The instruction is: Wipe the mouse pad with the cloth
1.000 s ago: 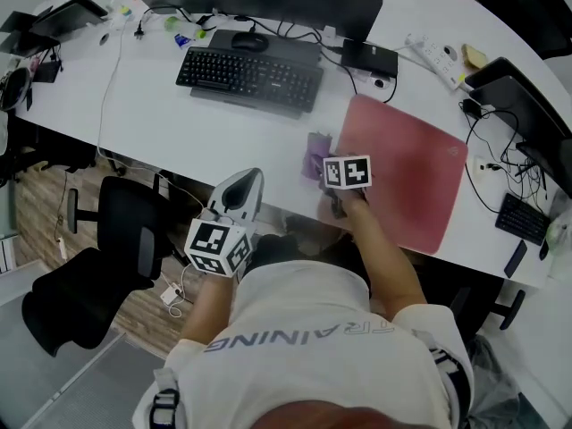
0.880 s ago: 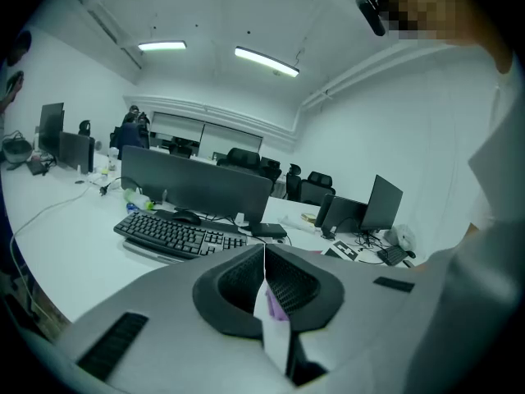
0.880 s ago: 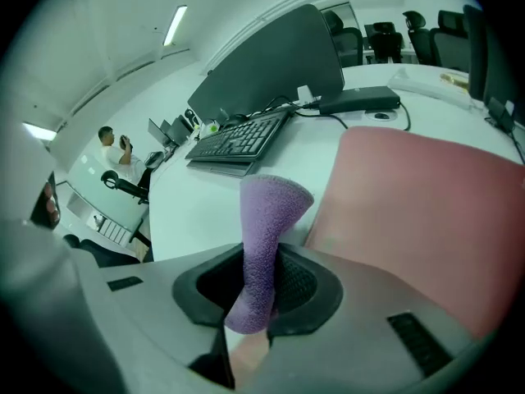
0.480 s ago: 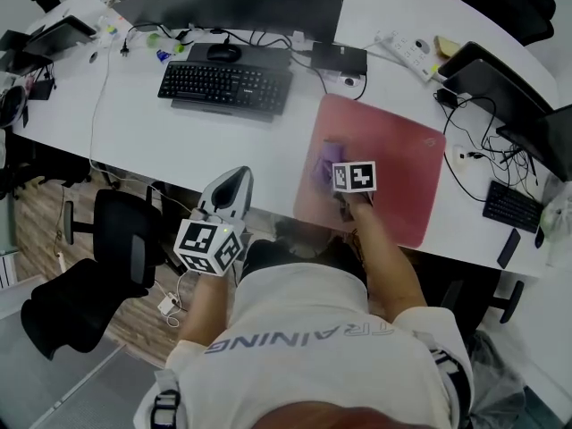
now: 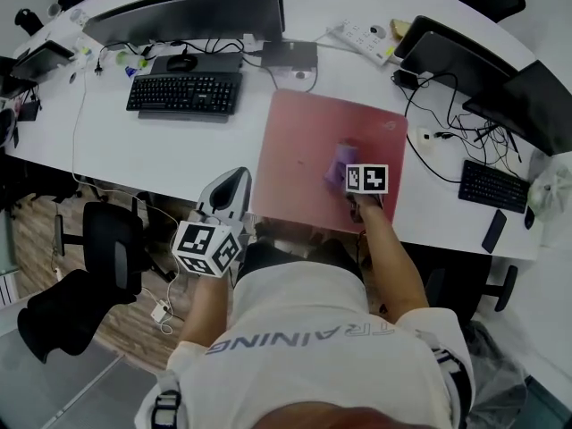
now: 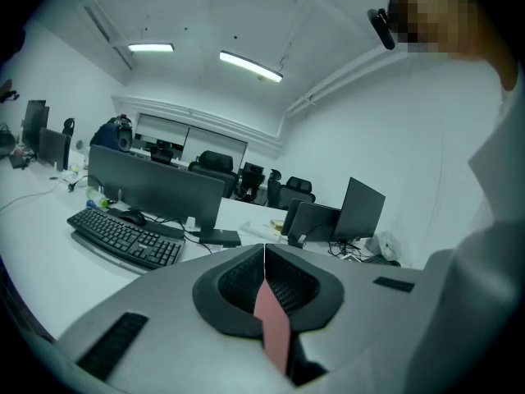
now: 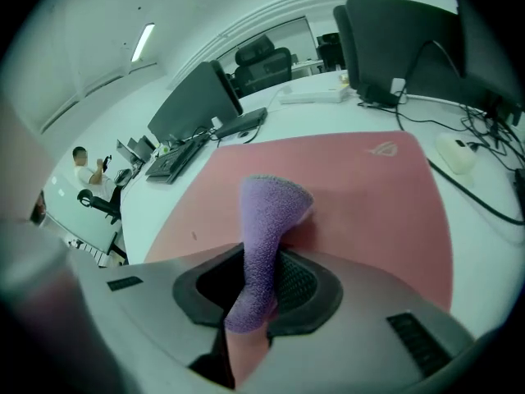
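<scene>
A large pink mouse pad (image 5: 304, 141) (image 7: 344, 187) lies on the white desk (image 5: 143, 150). My right gripper (image 5: 350, 172) (image 7: 256, 290) is shut on a purple cloth (image 5: 340, 162) (image 7: 261, 236), whose free end rests on the pad's right half. My left gripper (image 5: 234, 189) (image 6: 264, 281) is shut and holds nothing. It hangs off the desk's near edge, left of the pad.
A black keyboard (image 5: 183, 93), mouse (image 5: 180, 62) and monitor (image 5: 183, 16) stand at the back left. A power strip (image 5: 362, 36), laptops (image 5: 456, 61), cables and a white mouse (image 5: 420, 139) crowd the right. An office chair (image 5: 107, 239) stands below the desk.
The right gripper has dragged the cloth rightward across the pad, from its left edge to its right half. The head view has shifted right. The left gripper stayed put.
</scene>
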